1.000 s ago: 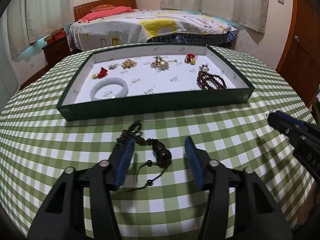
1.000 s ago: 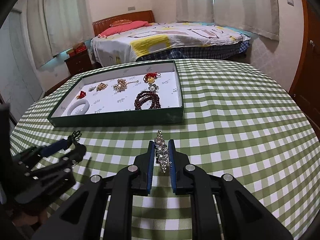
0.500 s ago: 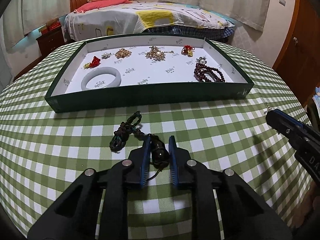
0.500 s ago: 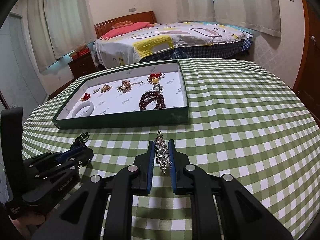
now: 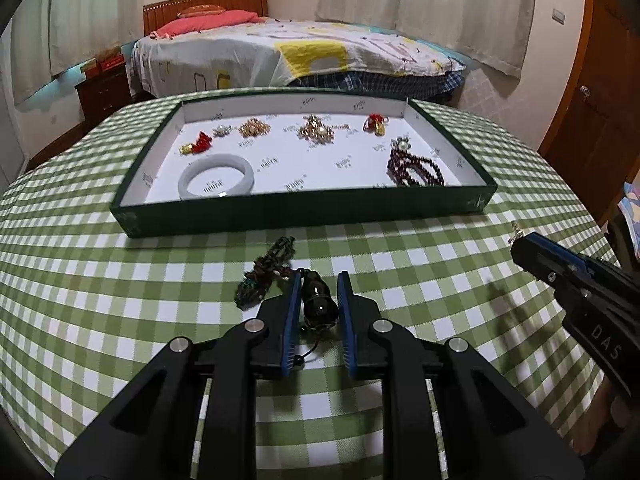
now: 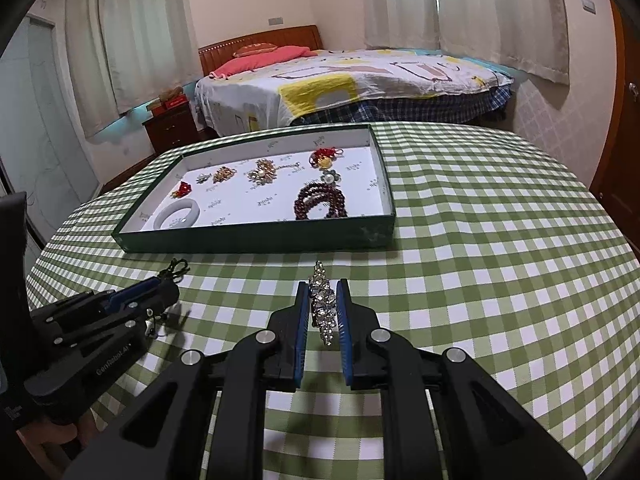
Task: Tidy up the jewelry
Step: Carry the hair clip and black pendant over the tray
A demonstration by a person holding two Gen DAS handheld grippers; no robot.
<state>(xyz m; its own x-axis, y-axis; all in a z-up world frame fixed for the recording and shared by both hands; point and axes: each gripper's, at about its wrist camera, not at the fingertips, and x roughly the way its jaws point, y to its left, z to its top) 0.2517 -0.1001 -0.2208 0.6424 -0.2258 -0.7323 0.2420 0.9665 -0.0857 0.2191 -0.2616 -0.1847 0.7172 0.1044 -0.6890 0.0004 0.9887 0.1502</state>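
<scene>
My left gripper [image 5: 318, 300], wide open around the dark pendant [image 5: 318, 303] a second ago, now clamps it with the braided cord [image 5: 264, 270] trailing left, while my right gripper [image 6: 323, 312] now sits looser around the rhinestone piece [image 6: 324, 304].

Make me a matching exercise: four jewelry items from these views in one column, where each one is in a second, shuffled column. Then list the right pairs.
Items
1. white bangle
2. dark red bead bracelet
3. rhinestone hair clip
4. dark pendant

Places
A. between the fingers of the right hand-held gripper
B. near left corner of the green tray
C. between the fingers of the left hand-held gripper
D. near right corner of the green tray

Pairs: 1-B, 2-D, 3-A, 4-C
</scene>
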